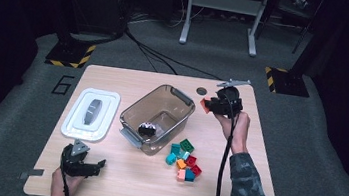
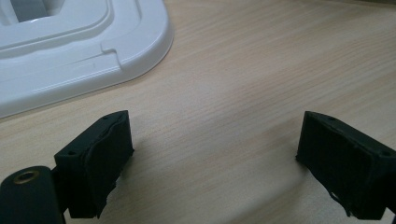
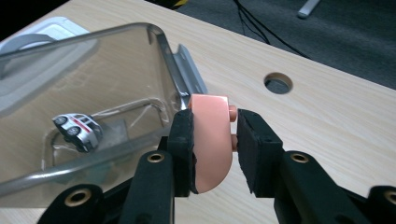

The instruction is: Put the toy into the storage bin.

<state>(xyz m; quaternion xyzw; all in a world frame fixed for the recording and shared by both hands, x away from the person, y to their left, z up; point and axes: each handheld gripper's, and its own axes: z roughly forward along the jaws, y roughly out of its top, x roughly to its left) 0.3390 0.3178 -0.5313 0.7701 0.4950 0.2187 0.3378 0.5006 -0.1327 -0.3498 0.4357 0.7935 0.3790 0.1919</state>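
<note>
From above, your right gripper holds a brick right of the clear bin; your left gripper's fingers stand apart over bare table; your right fingers clamp the pink brick beside the bin's rim.

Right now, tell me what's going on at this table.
A person is working with a gripper in each hand. The right gripper is shut on a salmon-pink block, held in the air beside the clear bin, which has a toy car inside. The left gripper rests open near the white lid. A pile of coloured blocks lies on the table.
</note>
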